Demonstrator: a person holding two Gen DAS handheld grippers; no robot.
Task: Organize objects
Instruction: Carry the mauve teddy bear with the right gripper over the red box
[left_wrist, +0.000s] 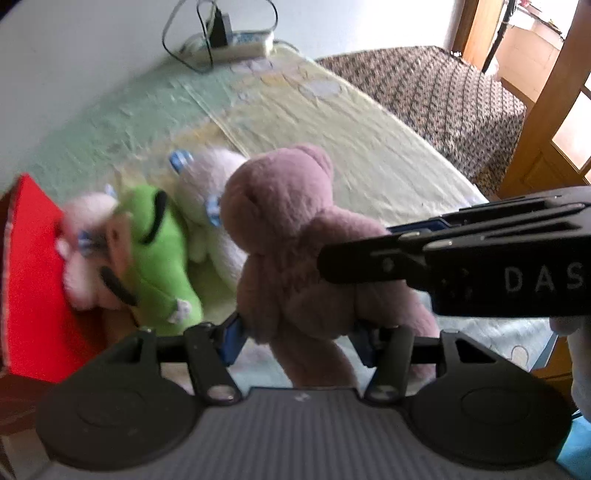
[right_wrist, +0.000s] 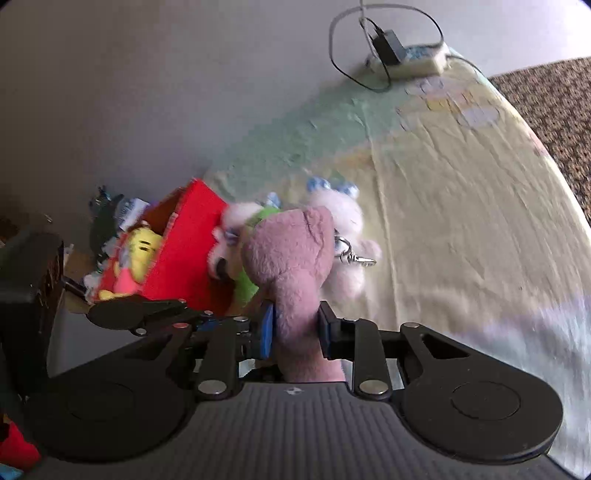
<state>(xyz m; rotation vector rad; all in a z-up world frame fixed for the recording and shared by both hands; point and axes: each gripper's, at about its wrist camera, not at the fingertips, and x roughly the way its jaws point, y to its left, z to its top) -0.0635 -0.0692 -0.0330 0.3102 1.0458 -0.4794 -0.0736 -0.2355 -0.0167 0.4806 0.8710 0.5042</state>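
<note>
A mauve teddy bear (left_wrist: 291, 236) is held above the bed. My left gripper (left_wrist: 301, 339) is shut on its lower body and legs. My right gripper (right_wrist: 295, 328) is shut on the same bear (right_wrist: 291, 258); it reaches in from the right in the left wrist view (left_wrist: 461, 258). Behind the bear lie a green plush (left_wrist: 159, 258), a pink-and-white plush (left_wrist: 88, 251) and a white plush with blue bows (left_wrist: 210, 192). A red box (right_wrist: 184, 243) at the left holds a yellow plush (right_wrist: 142, 247).
The bed has a pale yellow-green sheet (left_wrist: 332, 125). A white power strip with a black charger and cables (left_wrist: 229, 40) lies at its far end by the wall. A brown patterned seat (left_wrist: 443, 96) and a wooden door (left_wrist: 546, 140) stand at the right.
</note>
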